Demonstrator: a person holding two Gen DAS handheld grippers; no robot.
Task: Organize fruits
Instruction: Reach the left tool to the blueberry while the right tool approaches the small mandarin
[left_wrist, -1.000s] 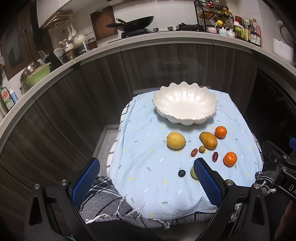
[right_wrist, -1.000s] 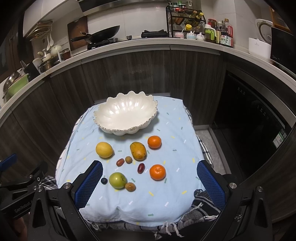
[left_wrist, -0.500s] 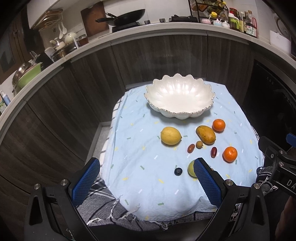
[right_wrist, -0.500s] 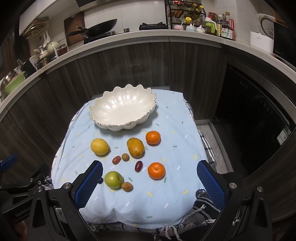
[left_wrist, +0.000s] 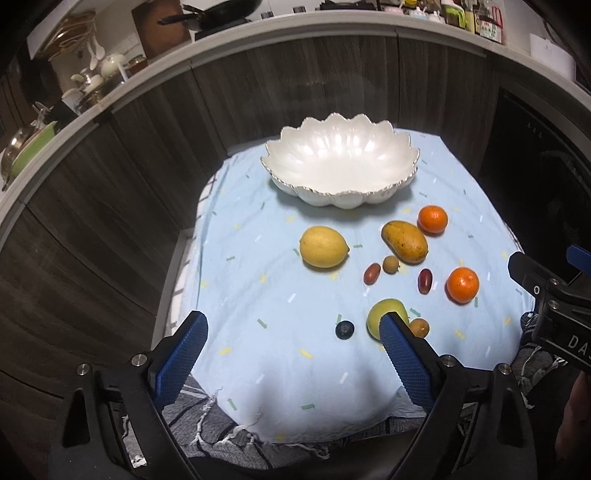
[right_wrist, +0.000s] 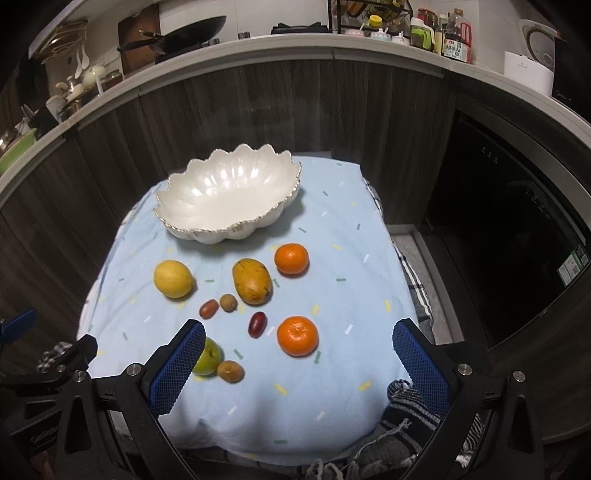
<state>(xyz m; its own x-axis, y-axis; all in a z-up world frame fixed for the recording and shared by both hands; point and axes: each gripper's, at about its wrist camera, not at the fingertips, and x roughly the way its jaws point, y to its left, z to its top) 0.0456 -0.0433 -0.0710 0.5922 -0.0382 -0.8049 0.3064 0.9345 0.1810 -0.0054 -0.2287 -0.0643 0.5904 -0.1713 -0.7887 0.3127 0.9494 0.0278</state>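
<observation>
Glossy scalloped white bowl (left_wrist: 341, 166) far on speckled pale-blue cloth (left_wrist: 258, 295); smooth lemon (left_wrist: 324, 246), dimpled mangoes nearer. Left gripper (left_wrist: 291, 341) just narrowing, right gripper (right_wrist: 299, 349) apart, both empty.

both wrist views overlook fruit-strewn cloth (left_wrist: 266, 295)

Bare cloth (left_wrist: 258, 280) left of lemon (left_wrist: 323, 246)

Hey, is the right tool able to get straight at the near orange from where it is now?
Probably yes. The right tool is open with nothing held, and the near orange lies alone on the cloth just ahead between its fingers, with nothing over it.
</observation>
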